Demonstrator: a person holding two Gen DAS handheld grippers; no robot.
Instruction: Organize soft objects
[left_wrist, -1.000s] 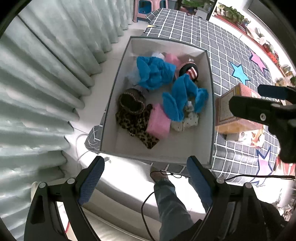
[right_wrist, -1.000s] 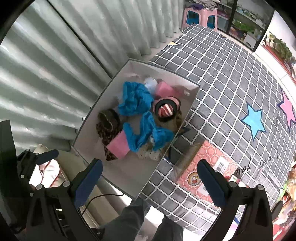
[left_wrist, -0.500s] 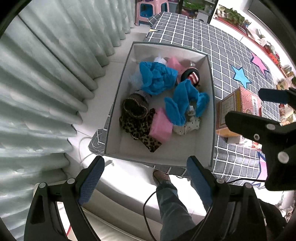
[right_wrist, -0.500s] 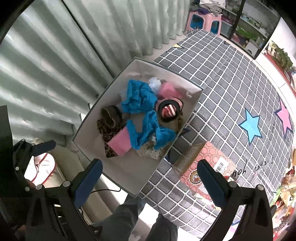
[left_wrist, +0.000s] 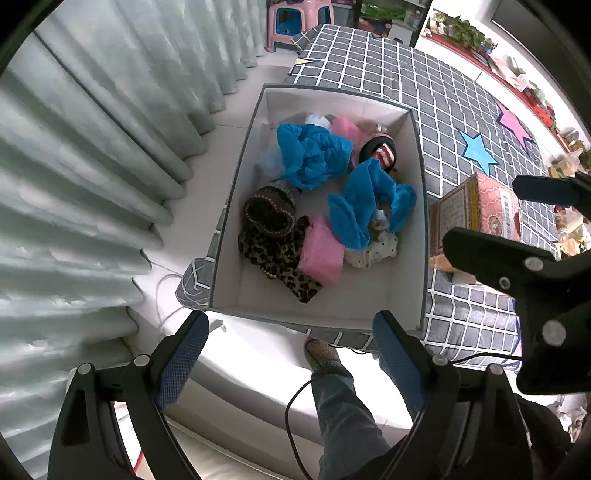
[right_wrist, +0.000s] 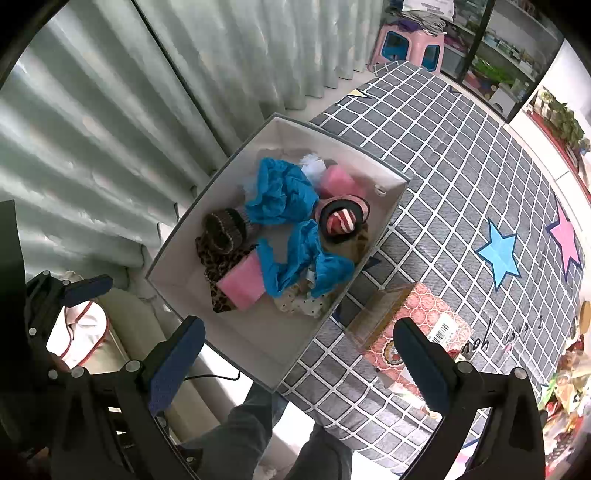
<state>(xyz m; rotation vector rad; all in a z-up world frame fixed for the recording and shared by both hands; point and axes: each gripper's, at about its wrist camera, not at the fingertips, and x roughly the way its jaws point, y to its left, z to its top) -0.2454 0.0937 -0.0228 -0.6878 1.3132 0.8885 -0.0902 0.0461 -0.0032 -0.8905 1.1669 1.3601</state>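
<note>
A white box (left_wrist: 369, 299) with a grey rim stands on the grid bedspread (left_wrist: 458, 103), holding soft things. Inside lie two crumpled blue cloths (left_wrist: 314, 155), a pink cloth (left_wrist: 321, 251), a leopard-print piece (left_wrist: 273, 251), a brown knit hat (left_wrist: 269, 210), a red-striped sock (left_wrist: 384, 151) and a dotted white cloth (left_wrist: 373, 253). My left gripper (left_wrist: 290, 328) hangs open high above the box's near edge, nothing between its fingers. My right gripper (right_wrist: 299, 332) is open too, above the same box (right_wrist: 266, 339), and holds nothing.
A red patterned carton (right_wrist: 417, 325) lies right of the box. A pale curtain (left_wrist: 92, 166) hangs on the left, a pink stool (left_wrist: 295, 18) stands far back. The person's jeans leg (left_wrist: 343, 398) and a black cable (left_wrist: 295, 413) are below. Clutter lines the bed's right side.
In the left wrist view the right gripper has come lower and looms larger. Both grippers stay open and the things in the box have not moved.
</note>
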